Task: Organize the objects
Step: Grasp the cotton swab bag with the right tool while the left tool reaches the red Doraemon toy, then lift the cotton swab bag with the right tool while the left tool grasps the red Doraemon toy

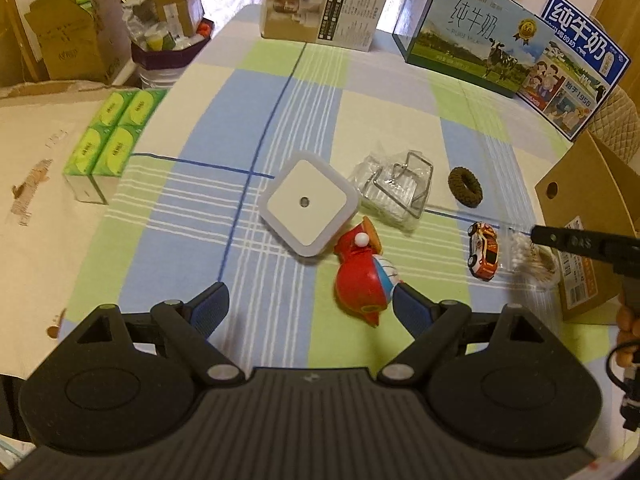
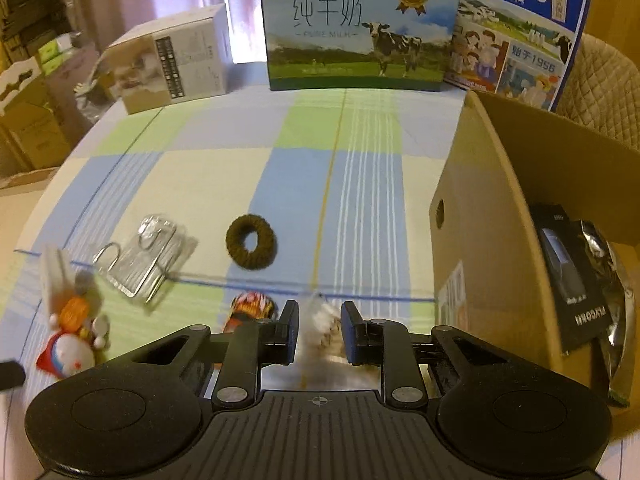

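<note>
I am holding the left tongs (image 1: pixel 308 300) low over the counter (image 1: pixel 200 208), fingers spread wide and grasping nothing. Just ahead of them, a white square night light (image 1: pixel 308 204) is lying flat. Touching its near corner, by the right finger, a red cartoon figurine (image 1: pixel 360 280) is lying on its side. Further ahead and right, a clear packet with a wire hook (image 1: pixel 394 190) and a brown hair tie (image 1: pixel 465 188) are resting apart. To the right of the figurine, an orange toy car (image 1: pixel 484 250) is sitting.

My right tongs (image 2: pixel 319 330) are closing around a small clear bag of cotton swabs (image 2: pixel 324 330), just beside the car. The blur is stopping me from telling whether the pads are actually gripping it. I am judging the bag to be very light, soft and slippery. Pinching across its middle, over the swab bundle, should stop the plastic sliding out.

Right of these tongs, an open cardboard box (image 2: pixel 480 248) is standing, already containing dark packets. It is probably the destination.

The counter is wearing a checked cloth in blue, green and cream. Milk cartons (image 2: pixel 356 28) are lining its far edge. Stacked boxes are cluttering the room on the left.
</note>
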`<state>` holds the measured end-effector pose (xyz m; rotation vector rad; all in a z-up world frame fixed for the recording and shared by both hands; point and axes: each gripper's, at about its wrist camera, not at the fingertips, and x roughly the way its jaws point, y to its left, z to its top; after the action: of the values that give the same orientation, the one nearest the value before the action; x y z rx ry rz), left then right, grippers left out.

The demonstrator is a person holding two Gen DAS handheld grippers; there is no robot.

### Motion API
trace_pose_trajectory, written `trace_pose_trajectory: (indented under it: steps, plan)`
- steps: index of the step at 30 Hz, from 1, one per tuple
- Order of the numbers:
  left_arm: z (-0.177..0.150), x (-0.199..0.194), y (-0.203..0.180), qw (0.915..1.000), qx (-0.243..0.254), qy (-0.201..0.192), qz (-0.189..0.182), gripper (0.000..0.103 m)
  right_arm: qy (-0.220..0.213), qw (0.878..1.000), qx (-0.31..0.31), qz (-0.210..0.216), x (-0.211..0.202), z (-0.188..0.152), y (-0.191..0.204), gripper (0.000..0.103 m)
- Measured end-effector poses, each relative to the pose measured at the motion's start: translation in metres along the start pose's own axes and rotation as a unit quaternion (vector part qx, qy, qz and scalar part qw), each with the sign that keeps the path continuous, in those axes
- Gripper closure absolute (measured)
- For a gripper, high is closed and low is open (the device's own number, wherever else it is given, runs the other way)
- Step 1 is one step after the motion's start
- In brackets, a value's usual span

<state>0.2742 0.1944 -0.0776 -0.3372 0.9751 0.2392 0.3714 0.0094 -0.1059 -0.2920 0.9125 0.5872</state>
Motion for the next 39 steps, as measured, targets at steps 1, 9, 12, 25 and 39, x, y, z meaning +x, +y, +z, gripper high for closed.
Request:
trace_pose_trajectory:
  steps: [1,9,12,25,39]
  plan:
    - [0.000,0.003,0.000,1.0000,0.000,0.001,-0.004,0.016,0.004,1.000,0.002,-0.012,0.005,0.002,0.001,0.083]
    - [0.008,0.033,-0.019,0.9991,0.025,0.008,-0.032,0.018,0.029,0.995,0.082,-0.057,0.033,0.006,-0.011,0.083]
    - [0.008,0.045,-0.025,0.9987,0.037,0.013,-0.031,0.024,0.024,0.993,0.098,-0.062,0.032,0.005,-0.014,0.083]
    - [0.002,0.061,-0.029,0.9982,0.052,0.017,-0.022,0.062,0.051,0.989,0.142,-0.004,0.011,-0.028,-0.018,0.083]
    - [-0.038,0.029,-0.014,0.9971,0.064,0.035,-0.022,0.062,0.105,0.983,0.142,0.053,-0.032,-0.076,-0.033,0.082]
